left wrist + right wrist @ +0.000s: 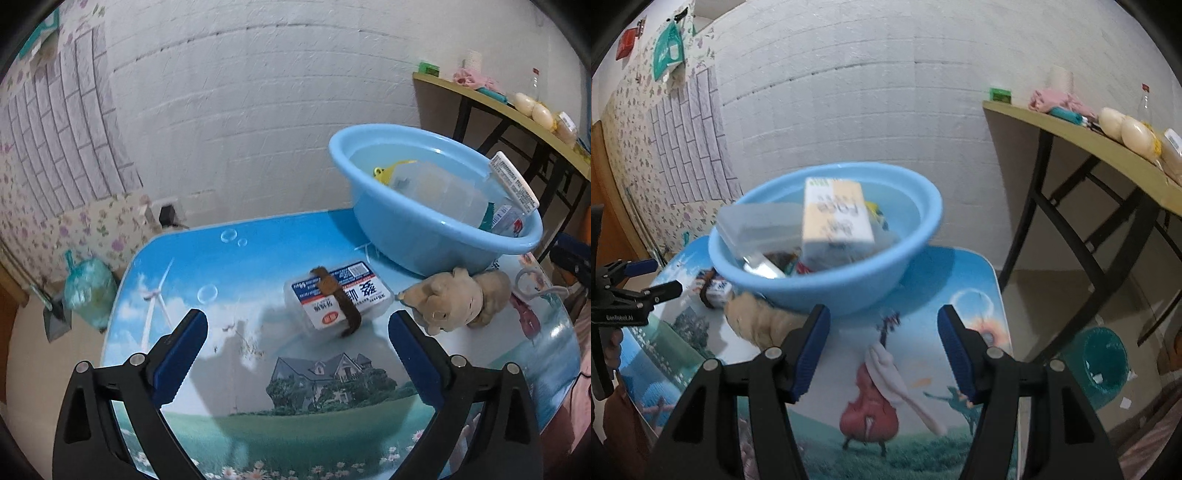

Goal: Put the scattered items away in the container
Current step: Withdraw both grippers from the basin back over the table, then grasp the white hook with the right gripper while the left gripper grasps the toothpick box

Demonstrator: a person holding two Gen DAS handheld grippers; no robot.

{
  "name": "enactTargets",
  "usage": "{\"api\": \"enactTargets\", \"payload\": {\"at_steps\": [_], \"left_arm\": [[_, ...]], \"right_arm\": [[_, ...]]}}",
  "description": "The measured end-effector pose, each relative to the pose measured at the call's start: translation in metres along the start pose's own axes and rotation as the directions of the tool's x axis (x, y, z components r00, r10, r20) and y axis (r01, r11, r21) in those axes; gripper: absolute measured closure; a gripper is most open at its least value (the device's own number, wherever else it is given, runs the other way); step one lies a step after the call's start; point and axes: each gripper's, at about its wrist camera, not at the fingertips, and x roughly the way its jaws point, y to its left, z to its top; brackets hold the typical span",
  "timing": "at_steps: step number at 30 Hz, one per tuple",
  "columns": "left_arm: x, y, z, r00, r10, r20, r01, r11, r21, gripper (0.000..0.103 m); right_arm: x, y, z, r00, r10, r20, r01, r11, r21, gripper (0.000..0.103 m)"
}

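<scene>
A light blue basin [424, 229] [849, 284] stands at the back of the picture-printed table [221, 266]. It holds a clear box, a white and orange carton [834, 214] and other small items. In front of it lie a clear labelled box [332, 295] with a brown watch strap [340, 299] across it, and a beige plush toy [458, 299] [757, 321]. My left gripper [297, 321] [661, 278] is wide open just short of the labelled box, touching nothing. My right gripper [882, 317] hangs open and empty before the basin, above a long white item [897, 384].
A wooden side table [1071, 129] with black legs stands to the right, carrying egg-shaped things, a pink cloth and a green box. A teal bin [1104, 365] sits on the floor below it. A green bag [88, 291] lies on the floor left of the table.
</scene>
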Motion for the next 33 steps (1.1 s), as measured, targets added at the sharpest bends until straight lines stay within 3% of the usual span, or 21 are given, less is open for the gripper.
{"api": "enactTargets", "payload": {"at_steps": [22, 33], "left_arm": [[0.048, -0.025, 0.013, 0.995, -0.014, -0.097, 0.011, 1.0, -0.024, 0.004], [0.072, -0.039, 0.018, 0.991, 0.027, -0.132, -0.026, 1.0, 0.009, 0.004]], "right_arm": [[0.035, -0.016, -0.033, 0.992, 0.014, -0.128, -0.013, 1.0, 0.01, 0.043], [0.048, -0.018, -0.039, 0.987, 0.045, -0.156, -0.042, 0.999, 0.023, 0.043]]}}
